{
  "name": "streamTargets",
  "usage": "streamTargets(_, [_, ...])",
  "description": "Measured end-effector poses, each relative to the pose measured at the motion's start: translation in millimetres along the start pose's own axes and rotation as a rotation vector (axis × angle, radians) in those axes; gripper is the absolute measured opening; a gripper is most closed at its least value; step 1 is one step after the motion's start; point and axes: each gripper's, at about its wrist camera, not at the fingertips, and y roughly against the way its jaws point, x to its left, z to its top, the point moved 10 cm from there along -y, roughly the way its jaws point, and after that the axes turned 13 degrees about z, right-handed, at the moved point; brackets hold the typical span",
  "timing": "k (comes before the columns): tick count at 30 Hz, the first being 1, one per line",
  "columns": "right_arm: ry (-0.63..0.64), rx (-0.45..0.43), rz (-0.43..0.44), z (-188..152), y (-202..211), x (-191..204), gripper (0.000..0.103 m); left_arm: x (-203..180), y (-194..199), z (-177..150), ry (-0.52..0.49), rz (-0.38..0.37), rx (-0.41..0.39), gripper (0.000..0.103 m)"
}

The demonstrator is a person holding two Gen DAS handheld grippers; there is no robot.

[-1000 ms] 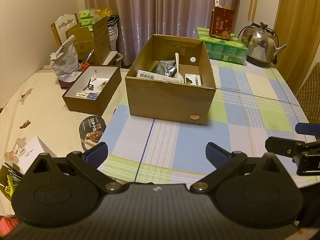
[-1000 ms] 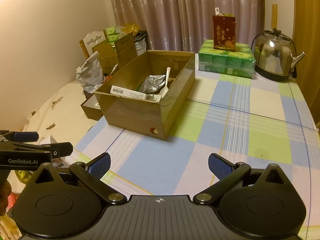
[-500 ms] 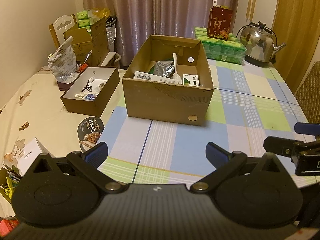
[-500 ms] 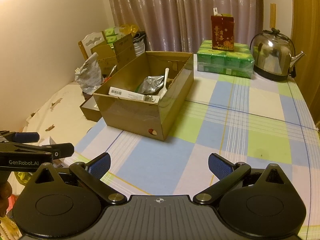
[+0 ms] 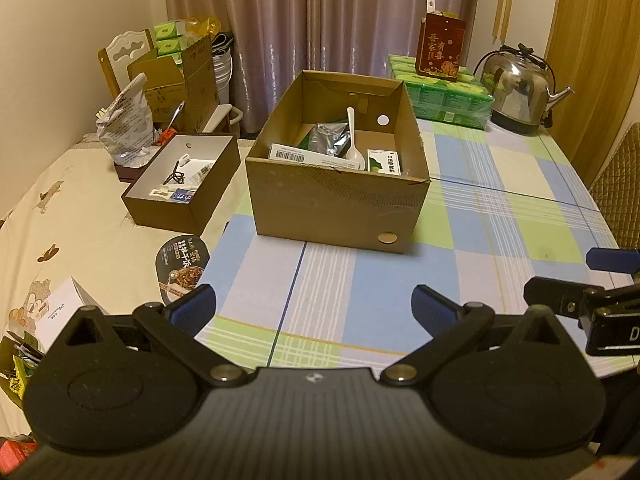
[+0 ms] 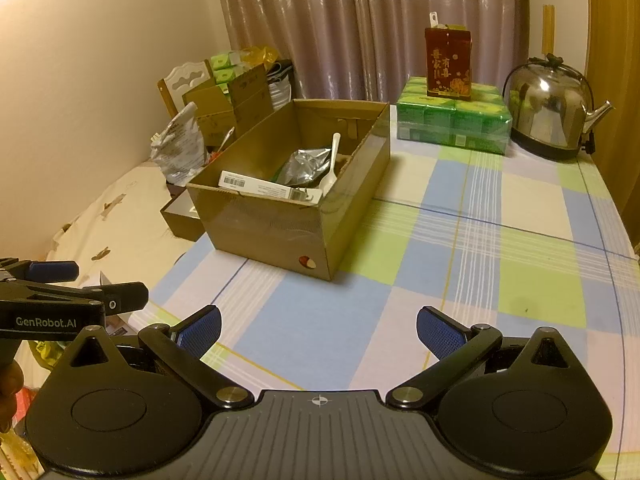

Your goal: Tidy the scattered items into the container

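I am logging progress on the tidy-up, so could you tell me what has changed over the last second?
Both views have drawn back slightly from the cardboard box, so the left gripper and right gripper have retreated a little. Both stayed open and empty. The white spoon, barcoded box and foil pouch lie unmoved inside.

**Both grippers held wide apart, nothing between the fingers**

The left gripper [image 5: 312, 307] was level and pointed forward, its two blue-padded fingers [image 5: 192, 308] spread far apart with nothing between them. The right gripper [image 6: 318, 330] was posed the same way, its blue pads [image 6: 438, 334] equally wide and bare. The two sat side by side and apart: each showed at the edge of the other's view. Part of the person's left hand [image 6: 10, 396] showed gripping the handle.
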Motion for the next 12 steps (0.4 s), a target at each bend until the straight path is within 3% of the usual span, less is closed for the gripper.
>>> streamTargets(12, [-0.005,0.005,-0.004,-3.3,-6.0,-3.6,0.101,-1.8,-4.3,3.1,0.002,-0.014,-0.019,0.102])
